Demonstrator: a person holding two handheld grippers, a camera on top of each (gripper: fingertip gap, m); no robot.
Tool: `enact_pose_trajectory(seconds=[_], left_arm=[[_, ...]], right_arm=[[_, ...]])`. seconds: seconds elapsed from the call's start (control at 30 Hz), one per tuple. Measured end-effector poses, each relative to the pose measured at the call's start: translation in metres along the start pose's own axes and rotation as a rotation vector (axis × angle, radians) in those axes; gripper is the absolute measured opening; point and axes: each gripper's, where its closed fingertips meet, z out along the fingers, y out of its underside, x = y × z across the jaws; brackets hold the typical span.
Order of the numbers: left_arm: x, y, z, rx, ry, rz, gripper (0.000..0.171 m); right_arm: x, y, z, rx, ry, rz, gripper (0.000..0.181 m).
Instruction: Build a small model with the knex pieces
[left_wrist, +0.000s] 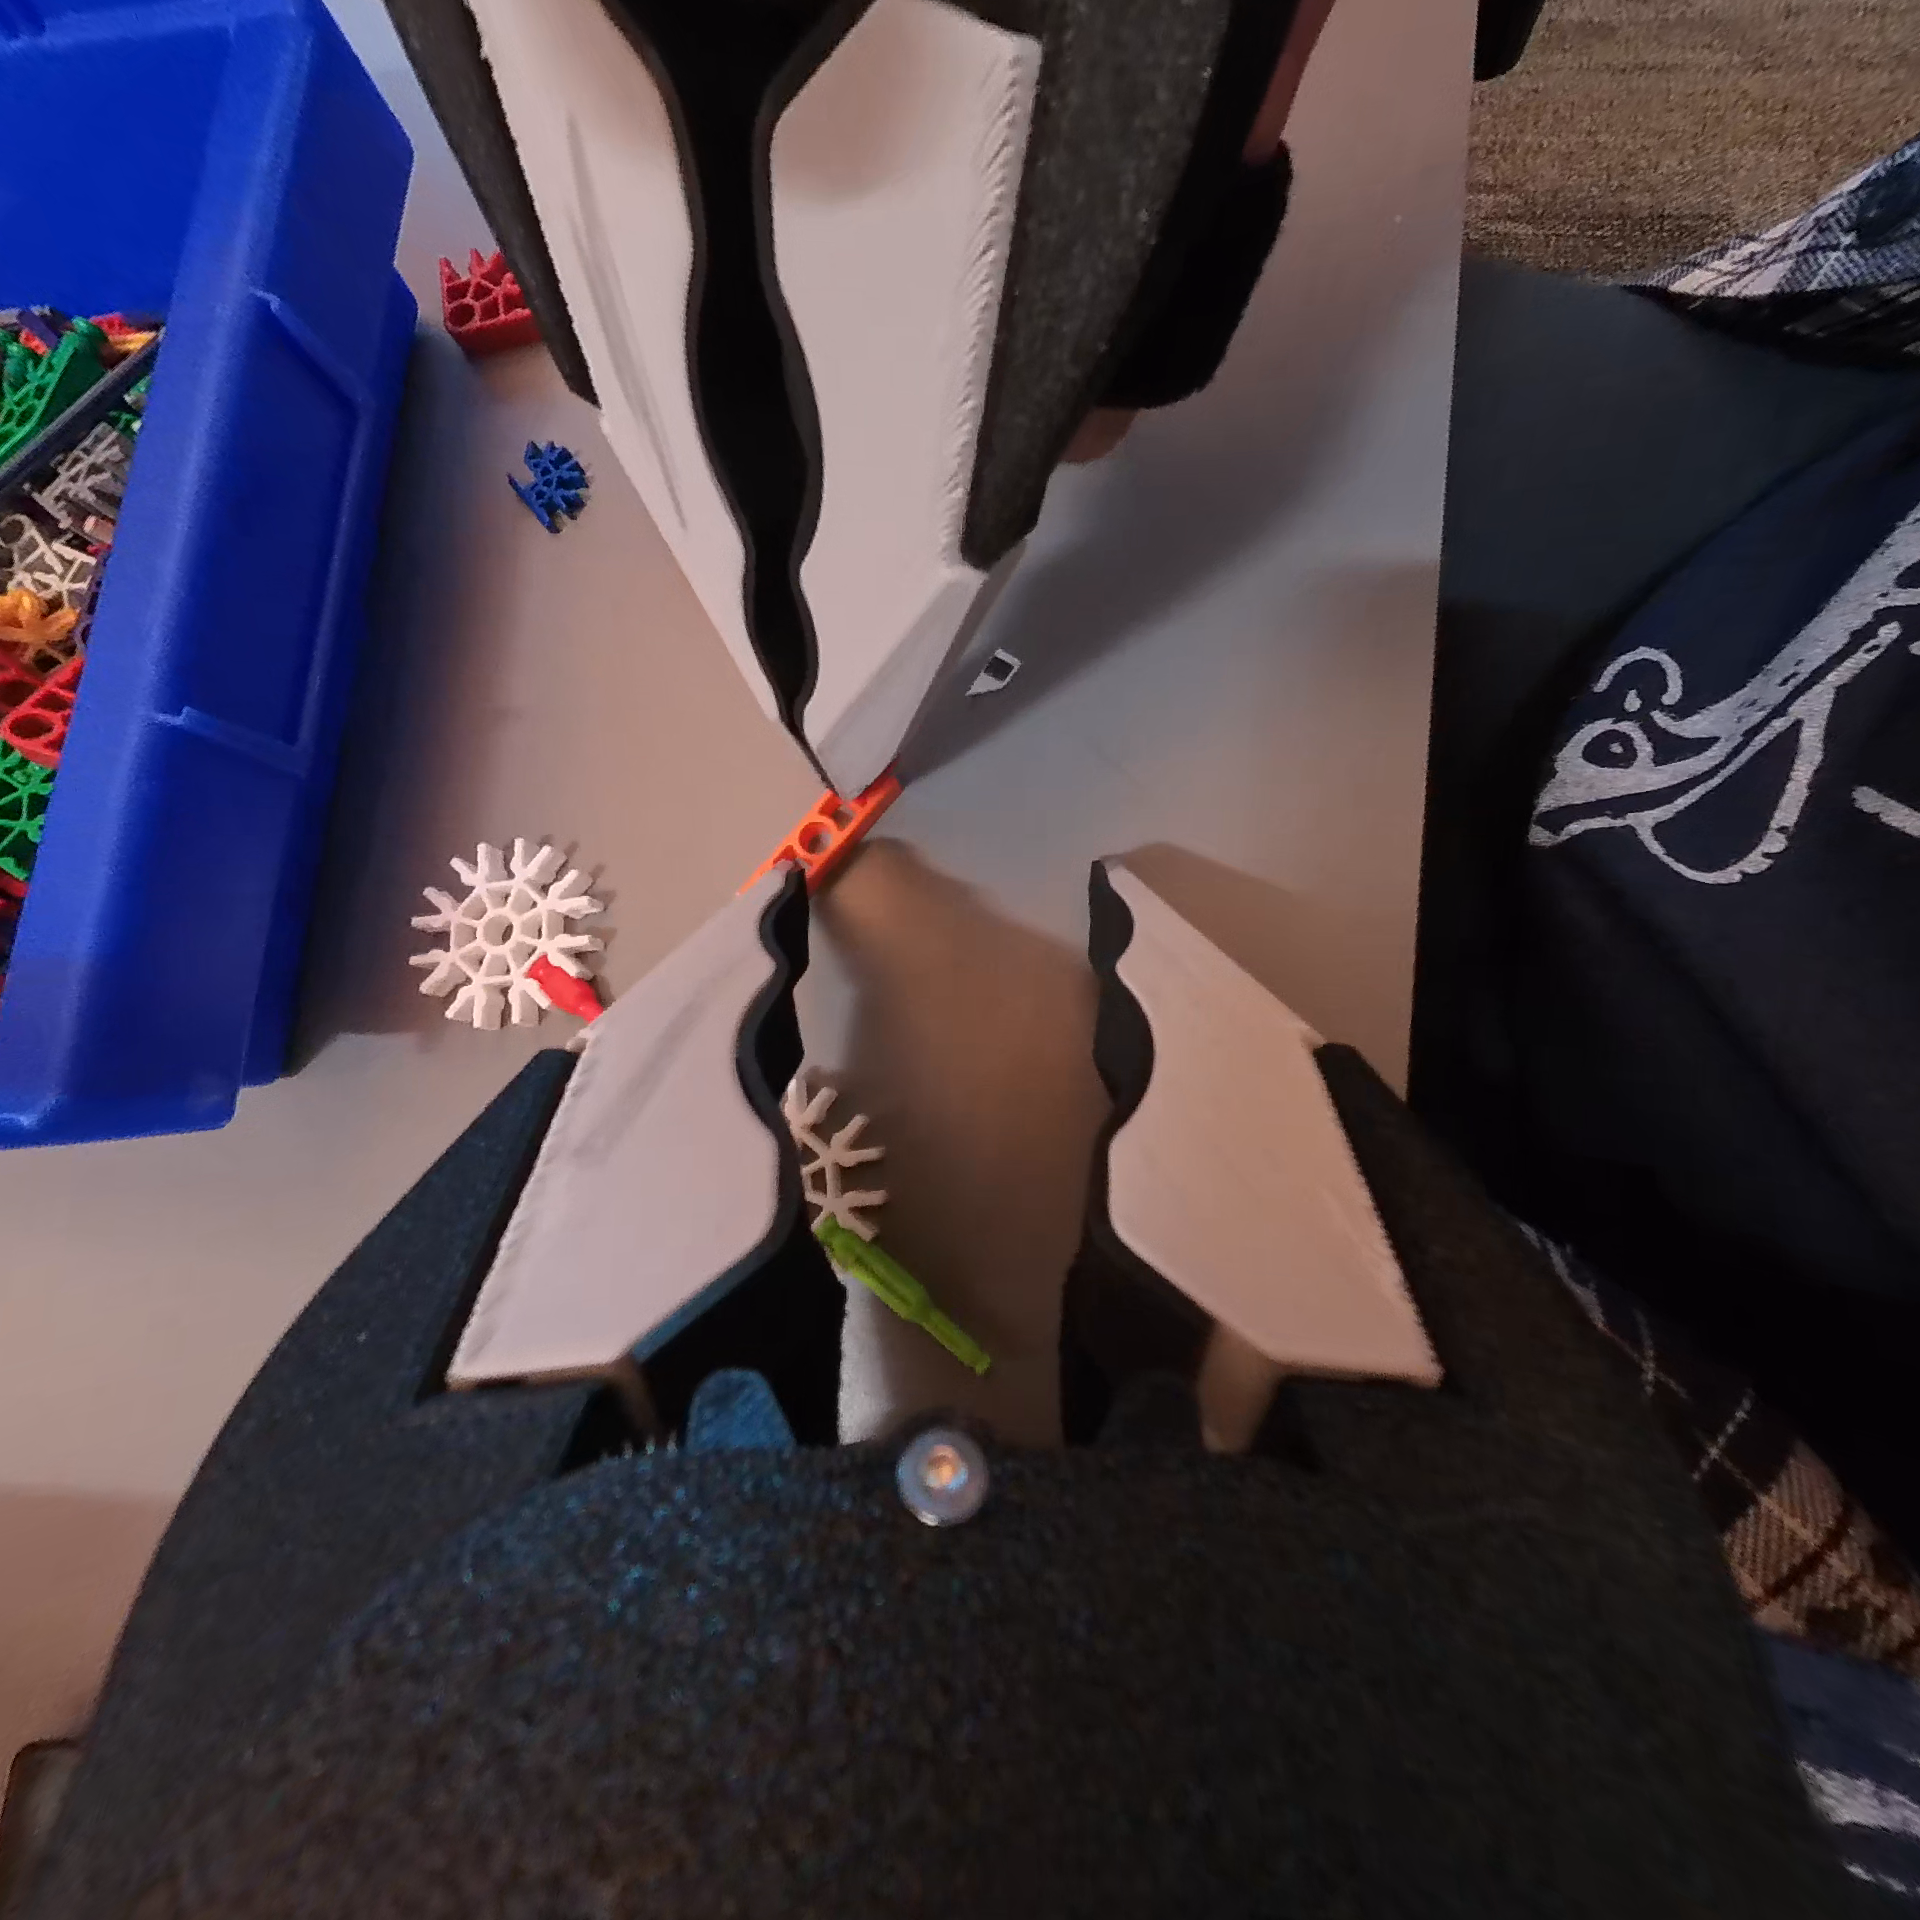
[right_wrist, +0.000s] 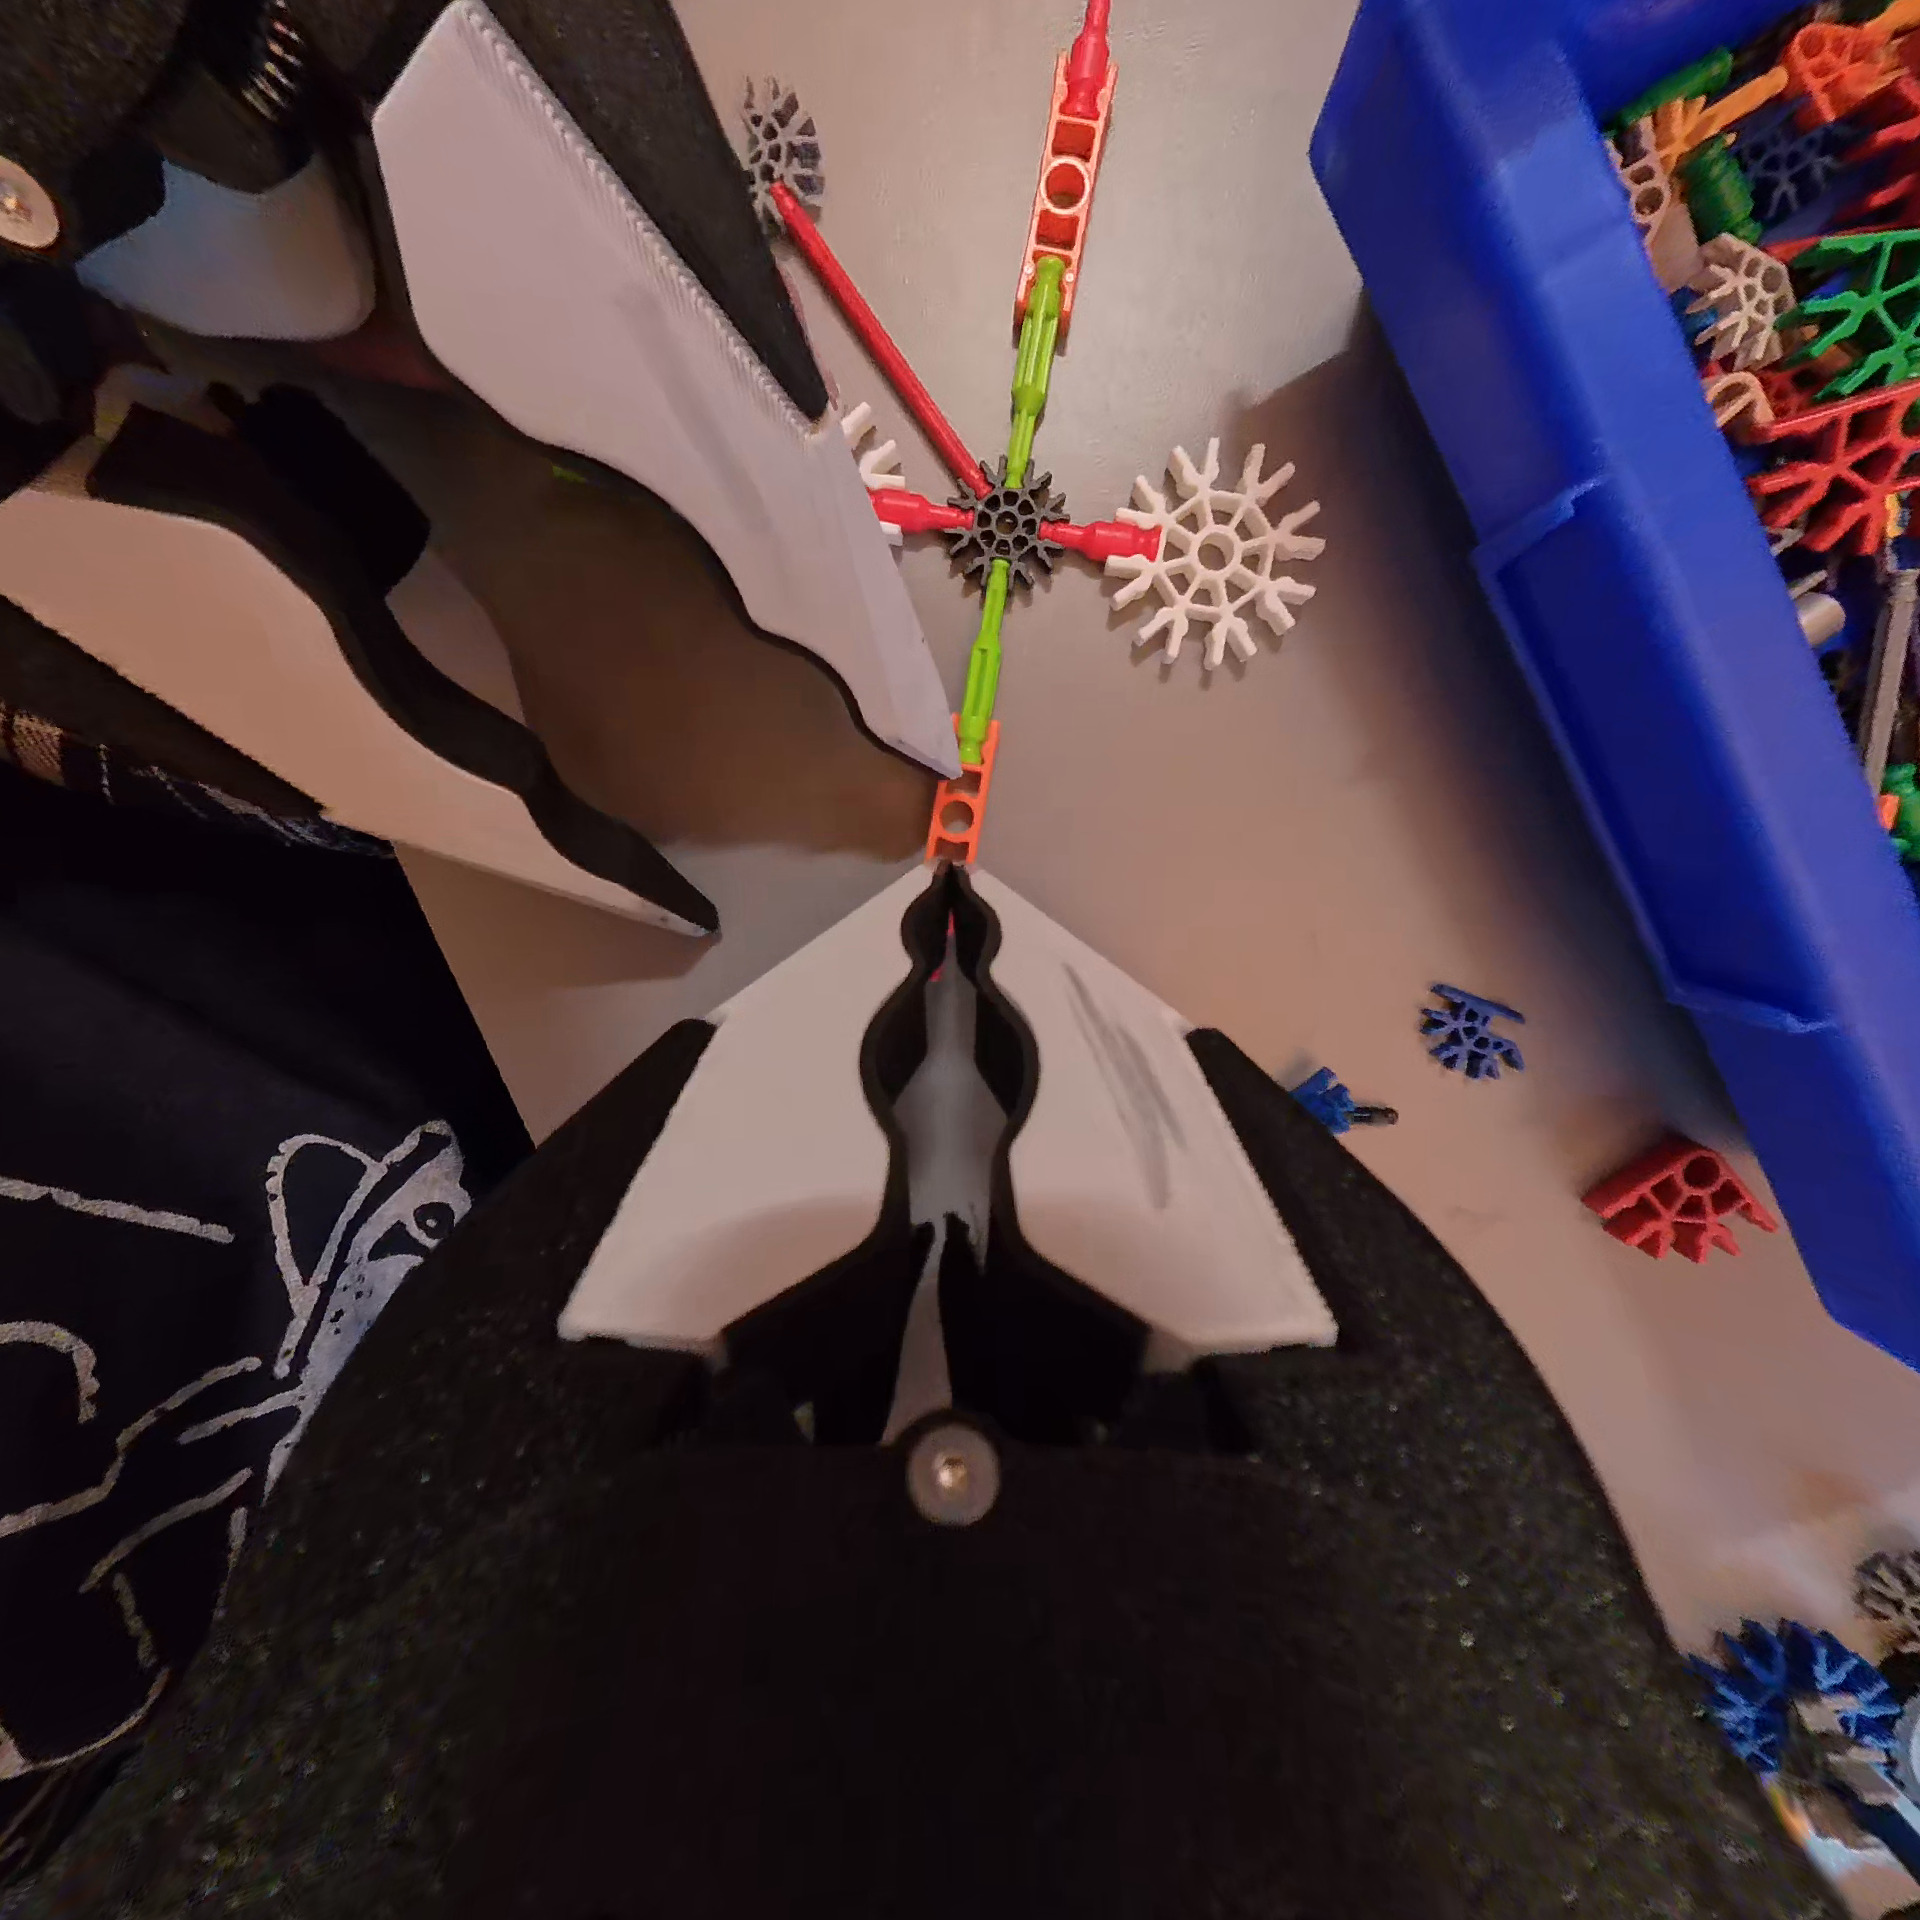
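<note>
Grippers: white fingers (left_wrist: 665, 1122) w/ black wavy inner pads, black speckled bodies. Bin (left_wrist: 239, 582) blue, holds mixed red/green/orange/white pieces. Table (right_wrist: 1195, 831) pale grey. Connector (right_wrist: 958, 816) orange; rods (right_wrist: 987, 665) lime green & red; hub (right_wrist: 1006, 520) black; snowflake wheel (right_wrist: 1216, 551) white.

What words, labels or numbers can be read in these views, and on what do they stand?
None can be read. The dark shirt bears only a white line drawing; the blue bin shows no lettering; a small dark mark on the table is too small to tell.
</note>
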Motion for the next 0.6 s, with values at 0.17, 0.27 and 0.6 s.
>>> enact_pose_trajectory(seconds=[0.17, 0.27, 0.6], left_arm=[[0.0005, -0.0002, 0.0002, -0.001, -0.003, 0.002, 0.053], [0.0004, -0.0002, 0.0002, 0.001, -0.004, 0.002, 0.053], [0.0005, -0.0008, 0.0014, 0.008, -0.004, -0.001, 0.053]], right_arm=[[-0.0013, 0.0012, 0.0001, 0.006, 0.001, -0.023, 0.000], [-0.0017, 0.0016, 0.0005, 0.018, 0.012, -0.042, 0.000], [-0.0014, 0.0011, 0.0020, 0.112, 0.044, -0.023, 0.000]])
